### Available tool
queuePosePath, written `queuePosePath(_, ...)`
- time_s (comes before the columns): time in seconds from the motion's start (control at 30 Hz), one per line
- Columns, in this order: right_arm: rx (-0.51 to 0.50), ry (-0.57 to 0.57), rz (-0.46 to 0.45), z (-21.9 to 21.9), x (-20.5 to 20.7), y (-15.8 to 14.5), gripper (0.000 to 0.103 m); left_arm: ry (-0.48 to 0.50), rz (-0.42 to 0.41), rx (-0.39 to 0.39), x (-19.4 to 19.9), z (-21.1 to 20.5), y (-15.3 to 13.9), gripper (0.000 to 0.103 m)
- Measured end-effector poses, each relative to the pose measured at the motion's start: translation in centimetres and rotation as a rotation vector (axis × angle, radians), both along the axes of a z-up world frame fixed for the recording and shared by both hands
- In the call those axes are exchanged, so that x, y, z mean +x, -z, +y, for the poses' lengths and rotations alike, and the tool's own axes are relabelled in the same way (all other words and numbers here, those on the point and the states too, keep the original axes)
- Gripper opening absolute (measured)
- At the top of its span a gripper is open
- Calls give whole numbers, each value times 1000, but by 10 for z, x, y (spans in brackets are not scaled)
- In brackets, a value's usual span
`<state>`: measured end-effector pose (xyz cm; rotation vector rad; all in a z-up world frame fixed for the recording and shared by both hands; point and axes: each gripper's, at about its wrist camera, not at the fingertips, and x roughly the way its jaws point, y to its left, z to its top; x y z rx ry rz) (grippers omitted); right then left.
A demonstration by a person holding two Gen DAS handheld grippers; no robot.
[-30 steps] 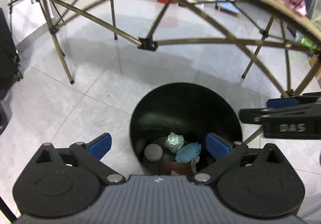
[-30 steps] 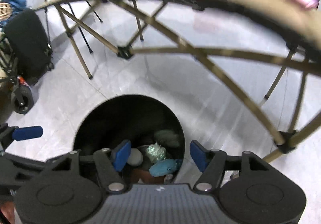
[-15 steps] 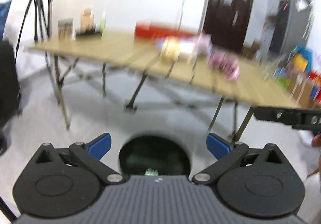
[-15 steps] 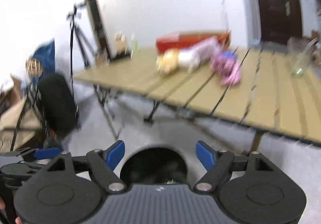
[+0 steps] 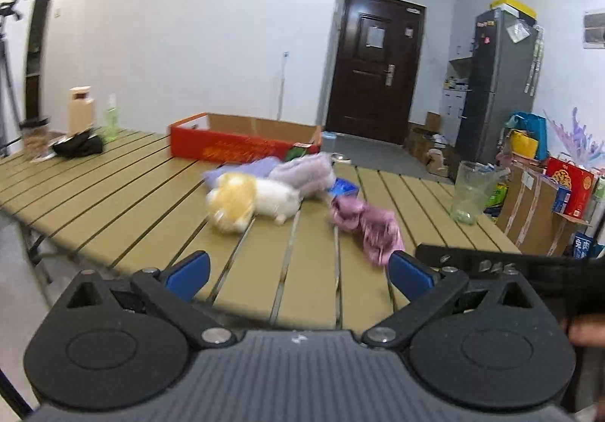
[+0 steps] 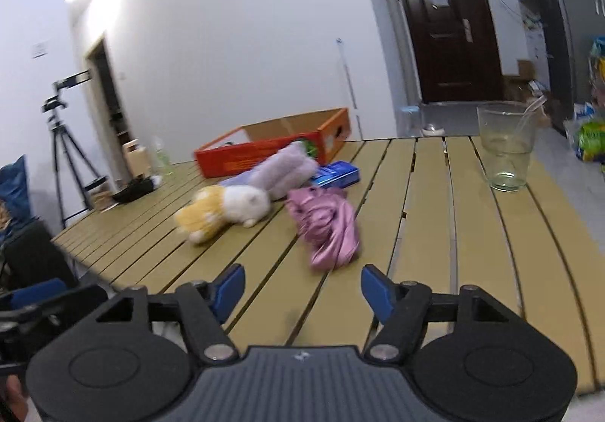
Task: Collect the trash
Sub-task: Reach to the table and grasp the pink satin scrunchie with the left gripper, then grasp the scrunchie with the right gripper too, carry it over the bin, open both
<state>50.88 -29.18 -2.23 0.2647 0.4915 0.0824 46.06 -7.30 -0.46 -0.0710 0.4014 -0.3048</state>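
My left gripper (image 5: 298, 272) is open and empty, held above the near edge of a tan slatted table (image 5: 113, 202). My right gripper (image 6: 302, 287) is open and empty over the same table (image 6: 472, 233). A crumpled pink cloth or wrapper (image 5: 365, 225) lies just ahead; it also shows in the right wrist view (image 6: 329, 227). A yellow and white plush toy (image 5: 249, 204) (image 6: 223, 210) lies beside it. The black bin is out of view.
A purple plush (image 6: 280, 170), a blue packet (image 6: 336, 172), an orange cardboard box (image 5: 242, 146) and a clear glass with a straw (image 6: 506, 153) stand on the table. A bottle and jar (image 5: 79, 112) are at the far left. A tripod (image 6: 64, 142) stands on the left.
Both grippers have lifted from above the black bin on the floor up to table height, and now face the tabletop. Both stay open.
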Motion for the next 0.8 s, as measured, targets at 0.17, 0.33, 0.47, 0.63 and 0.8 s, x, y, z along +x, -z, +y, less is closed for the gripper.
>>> queuePosePath(0.17, 37, 54, 19, -10, 65, 15, 55, 87, 22, 42, 79, -30, 4, 96)
queuePosePath(0.33, 71, 70, 87, -31, 91, 36, 22, 132, 101, 52, 144, -55, 24, 83)
queuePosePath(0.47, 101, 17, 156, -50, 94, 40, 4, 213, 158, 0, 178, -73, 38, 83)
queuePosePath(0.63, 94, 17, 170, -60, 95, 39, 2, 265, 201, -112, 217, -87, 41, 81)
queuePosePath(0.8, 198, 27, 73, -73, 84, 27, 12, 284, 277, -130, 240, -91, 54, 33)
